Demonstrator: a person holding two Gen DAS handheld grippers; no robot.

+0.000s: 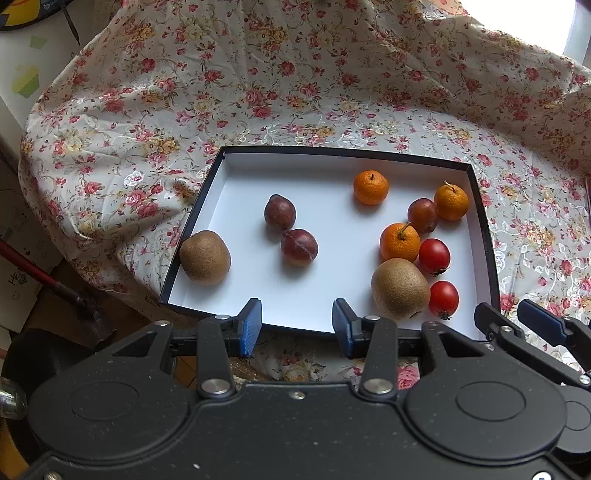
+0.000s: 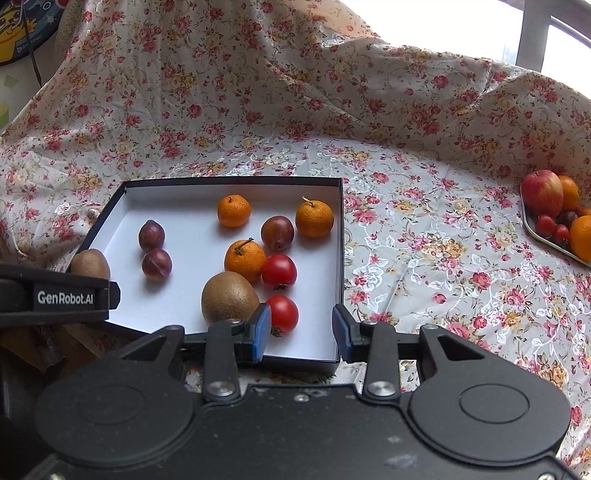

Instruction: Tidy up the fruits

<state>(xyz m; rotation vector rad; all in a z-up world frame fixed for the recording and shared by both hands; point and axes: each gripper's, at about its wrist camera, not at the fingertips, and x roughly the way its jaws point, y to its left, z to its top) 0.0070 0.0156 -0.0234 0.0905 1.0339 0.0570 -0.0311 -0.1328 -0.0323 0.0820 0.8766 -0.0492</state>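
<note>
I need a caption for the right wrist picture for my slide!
Open right hand-held gripper hovering over a black-rimmed box of tangerines, plums, kiwis and tomatoes on a floral cloth.

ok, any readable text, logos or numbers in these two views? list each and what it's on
"GenRobot.AI": white print on the side of the left gripper, seen in the right wrist view.
Round cartoon sign, top left of the right wrist view: small print along its rim, too blurred to read.
Cardboard at the left edge of the left wrist view: dark marks, unreadable.
Nothing else.

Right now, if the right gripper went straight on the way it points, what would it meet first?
Probably the box's near right corner: the right gripper straddles it, jaws open and empty, the nearer cherry tomato just left. Depth is unclear.
</note>
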